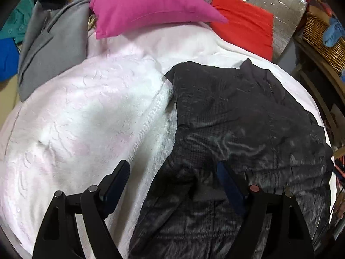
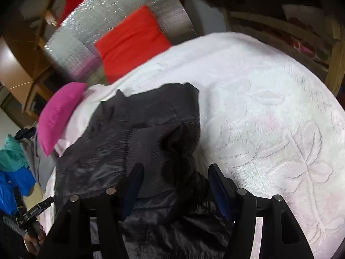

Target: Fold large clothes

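Two grippers, one garment, fold partly made, by the look of it. Spread beneath: white embossed blanket (image 1: pixel 86 112) over the bed. On it, toward the near edge: dark quilted jacket (image 1: pixel 237 118), glossy and crumpled, one side doubled over into a thick hump in the right wrist view, collar end toward the pink pillow (image 1: pixel 146 6). Left to do, judging from the bunched lower half: smoothing, at least one more fold. Beyond: grey coat (image 1: pixel 54 43), red cushion (image 1: pixel 243 21), wicker basket (image 1: pixel 323 36). Over the jacket's lower edge: left gripper (image 1: pixel 172 183), jaws wide, nothing clasped. Over the doubled section: right gripper (image 2: pixel 174 185), jaws parted, pads apparently clear of the cloth.
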